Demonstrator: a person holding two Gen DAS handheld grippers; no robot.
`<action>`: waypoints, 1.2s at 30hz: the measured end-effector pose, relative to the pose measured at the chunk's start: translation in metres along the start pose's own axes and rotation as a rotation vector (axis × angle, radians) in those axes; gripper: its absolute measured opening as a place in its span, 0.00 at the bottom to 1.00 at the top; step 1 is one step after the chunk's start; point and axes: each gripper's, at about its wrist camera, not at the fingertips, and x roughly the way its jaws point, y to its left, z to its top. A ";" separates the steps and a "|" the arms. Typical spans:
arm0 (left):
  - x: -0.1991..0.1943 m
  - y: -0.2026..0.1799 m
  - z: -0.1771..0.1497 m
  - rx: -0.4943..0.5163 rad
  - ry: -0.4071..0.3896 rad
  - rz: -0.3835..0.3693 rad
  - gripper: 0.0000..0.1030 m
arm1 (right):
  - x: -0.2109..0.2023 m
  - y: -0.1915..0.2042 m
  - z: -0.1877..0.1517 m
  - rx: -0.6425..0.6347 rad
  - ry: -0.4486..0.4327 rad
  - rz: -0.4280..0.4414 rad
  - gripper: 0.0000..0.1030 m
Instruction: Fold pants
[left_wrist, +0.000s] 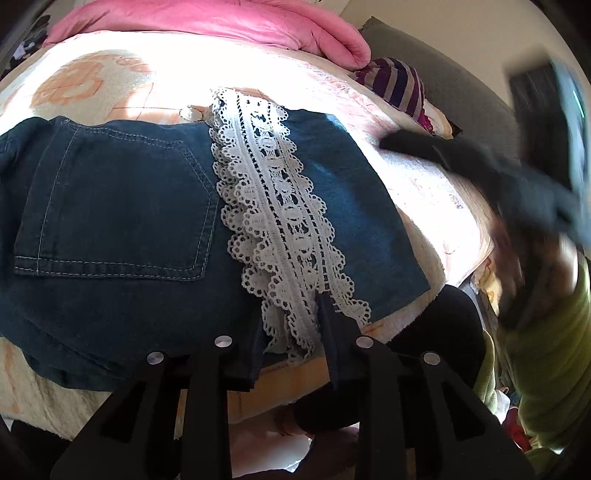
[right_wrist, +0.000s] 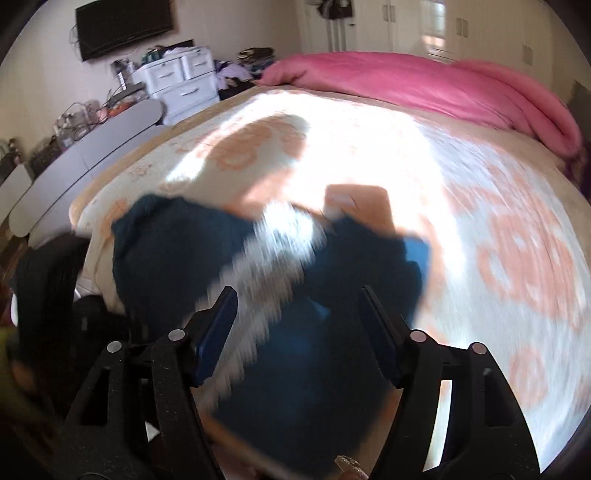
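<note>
**Two grippers, one pair of denim pants at the bed's near edge**

One pair of dark denim pants (left_wrist: 122, 221) lies folded on the patterned blanket (left_wrist: 92, 85) at the near side of the bed, back pocket up, with a white lace band (left_wrist: 280, 206) running along the side seam. Seen from the left wrist, that band, and so the garment's long axis, runs from about eleven o'clock down to five o'clock, ending right between the left gripper's fingers.

Left gripper (left_wrist: 291, 354): narrow, its jaws pinched onto the near end of the denim where the lace finishes, so cloth is held there. I judge it the anchoring hand, and the nearer one.

Right gripper (right_wrist: 297, 328): jaws fairly wide, nothing between the pads; the pants (right_wrist: 177, 243) show blurred beyond and below its fingers, toward twelve o'clock in its own view. From the left wrist it appears as a smeared dark shape (left_wrist: 480, 162) at three o'clock, off the garment's far-right edge, above the blanket, apart from the denim.

Judged from this, the fold turns on the right gripper reaching the free edge at two to three o'clock of the lace while the left pins the near end.

Further out: a pink quilt (left_wrist: 229, 22) bunched at twelve o'clock, striped cloth (left_wrist: 399, 81) at two, a green sleeve (left_wrist: 546, 350) at four, white drawers (right_wrist: 181, 77) and a wall screen (right_wrist: 123, 27) at eleven in the right view
</note>
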 end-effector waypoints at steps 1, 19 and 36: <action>-0.001 0.001 -0.002 0.000 -0.001 -0.002 0.26 | 0.013 0.004 0.015 -0.019 0.017 0.018 0.59; -0.006 0.005 -0.012 0.000 -0.009 -0.018 0.31 | 0.140 0.006 0.059 -0.163 0.317 0.151 0.26; -0.009 0.005 -0.012 -0.010 -0.010 0.006 0.34 | 0.126 0.014 0.073 -0.178 0.194 0.091 0.62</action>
